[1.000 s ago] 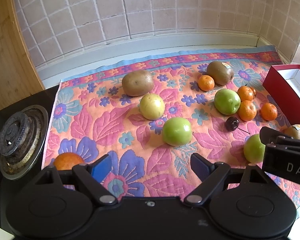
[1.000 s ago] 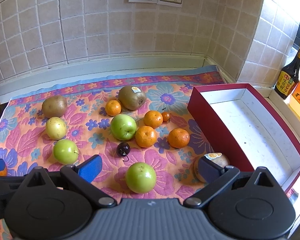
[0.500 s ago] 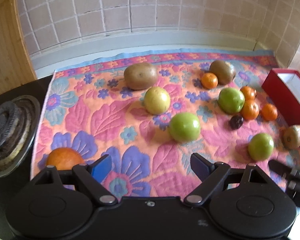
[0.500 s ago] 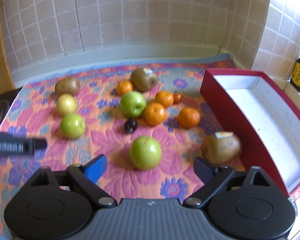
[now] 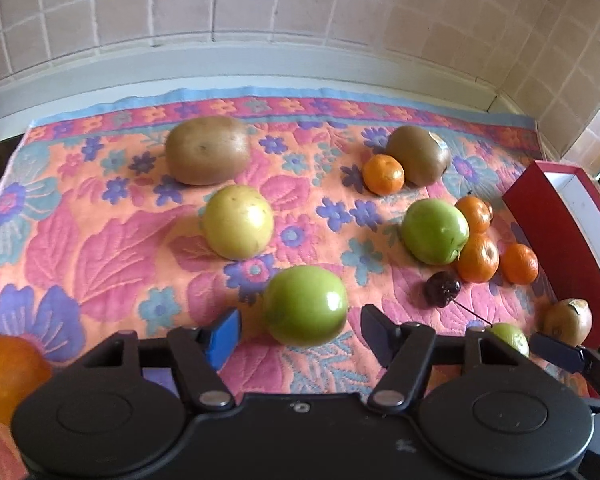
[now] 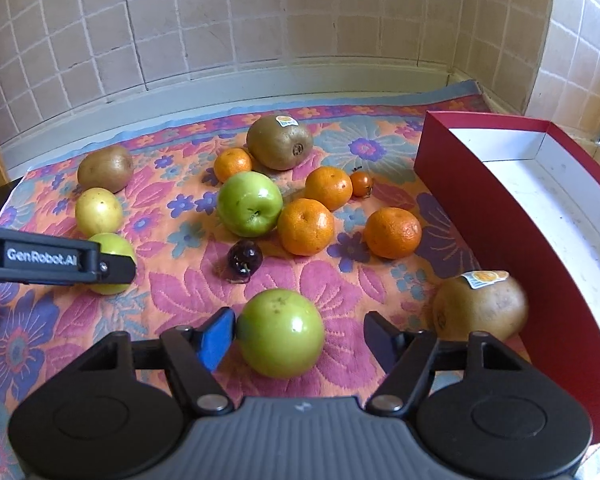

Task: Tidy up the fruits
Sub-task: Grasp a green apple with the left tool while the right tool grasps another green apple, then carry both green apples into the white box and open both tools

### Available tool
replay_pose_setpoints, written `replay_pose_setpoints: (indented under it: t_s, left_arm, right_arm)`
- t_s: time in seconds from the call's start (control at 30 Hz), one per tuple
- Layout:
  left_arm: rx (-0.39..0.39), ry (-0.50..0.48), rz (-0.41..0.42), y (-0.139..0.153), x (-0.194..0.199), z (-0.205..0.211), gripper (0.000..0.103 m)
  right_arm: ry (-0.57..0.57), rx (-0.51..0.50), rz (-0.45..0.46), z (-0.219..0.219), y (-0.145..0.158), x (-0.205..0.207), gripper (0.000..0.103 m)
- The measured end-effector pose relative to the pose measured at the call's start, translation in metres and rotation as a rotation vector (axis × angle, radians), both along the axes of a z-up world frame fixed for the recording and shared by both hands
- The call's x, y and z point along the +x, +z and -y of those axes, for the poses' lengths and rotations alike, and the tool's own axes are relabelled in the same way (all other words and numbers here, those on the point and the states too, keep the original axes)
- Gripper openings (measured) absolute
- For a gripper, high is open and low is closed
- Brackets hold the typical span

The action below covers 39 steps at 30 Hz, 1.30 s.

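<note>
Red cardboard box (image 6: 452,152) w/ white inside sits empty at right of floral quilted mat (image 6: 172,280) on the surface; all fruit still loose, so task barely begun. Left hand-held gripper (image 5: 300,330) closing round a round green apple (image 5: 305,305), pads not yet on it. Right hand-held gripper (image 6: 299,334) closing on another green apple (image 6: 280,332), blue pad at its skin, other clear. Vs 1 s ago: both lower, nearer, jaws narrower.
</note>
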<state>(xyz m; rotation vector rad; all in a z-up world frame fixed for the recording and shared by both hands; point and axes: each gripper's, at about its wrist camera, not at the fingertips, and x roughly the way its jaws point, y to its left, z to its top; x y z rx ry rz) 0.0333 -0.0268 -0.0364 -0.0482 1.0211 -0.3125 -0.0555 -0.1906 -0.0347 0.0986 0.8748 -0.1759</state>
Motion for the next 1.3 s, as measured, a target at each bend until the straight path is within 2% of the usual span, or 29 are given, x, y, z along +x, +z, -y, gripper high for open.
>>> replay_pose_setpoints:
  t_s: [0.17, 0.23, 0.37, 0.47, 0.57, 0.7, 0.77, 0.87, 1.03, 1.1, 1.17, 1.23, 1.3]
  left_arm:
    - [0.028, -0.001, -0.003, -0.008, 0.005, 0.008, 0.068]
    - [0.041, -0.002, 0.009, -0.008, 0.005, 0.009, 0.059]
    - [0.039, 0.0, 0.019, -0.008, 0.006, 0.01, 0.057]
    - [0.042, 0.002, 0.028, -0.006, 0.004, 0.01, 0.057]
    - [0.054, -0.025, 0.076, 0.01, -0.002, 0.015, 0.057]
    - [0.019, -0.096, 0.14, 0.047, -0.009, 0.032, 0.057]
    - [0.0, -0.14, 0.168, 0.062, -0.007, 0.055, 0.057]
    - [-0.071, -0.233, 0.179, 0.079, 0.002, 0.096, 0.057]
    - [-0.141, -0.42, 0.249, 0.112, 0.024, 0.18, 0.057]
    - [-0.161, -0.493, 0.249, 0.119, 0.036, 0.22, 0.057]
    - [-0.17, -0.566, 0.215, 0.116, 0.049, 0.26, 0.057]
    - [-0.137, -0.617, 0.175, 0.106, 0.06, 0.296, 0.057]
    - [-0.092, -0.646, 0.121, 0.084, 0.074, 0.329, 0.057]
  right_arm:
    - [-0.002, 0.024, -0.012, 0.002, -0.007, 0.007, 0.067]
    - [0.001, 0.042, -0.015, 0.004, -0.008, 0.008, 0.064]
    - [0.024, 0.056, -0.014, 0.001, -0.007, 0.009, 0.051]
    - [0.031, 0.037, -0.013, -0.002, -0.006, 0.009, 0.051]
    - [0.035, 0.042, 0.033, -0.002, 0.005, 0.0, 0.051]
    - [-0.001, 0.044, 0.085, 0.01, 0.032, -0.011, 0.051]
    - [-0.045, 0.051, 0.124, 0.024, 0.048, -0.021, 0.051]
    - [-0.143, 0.03, 0.179, 0.053, 0.075, -0.035, 0.051]
    - [-0.356, -0.018, 0.245, 0.125, 0.112, -0.054, 0.051]
    - [-0.444, -0.043, 0.227, 0.157, 0.114, -0.054, 0.051]
    - [-0.529, -0.04, 0.181, 0.187, 0.108, -0.051, 0.051]
    - [-0.591, -0.005, 0.123, 0.217, 0.095, -0.044, 0.051]
    - [-0.627, 0.024, 0.071, 0.239, 0.08, -0.036, 0.051]
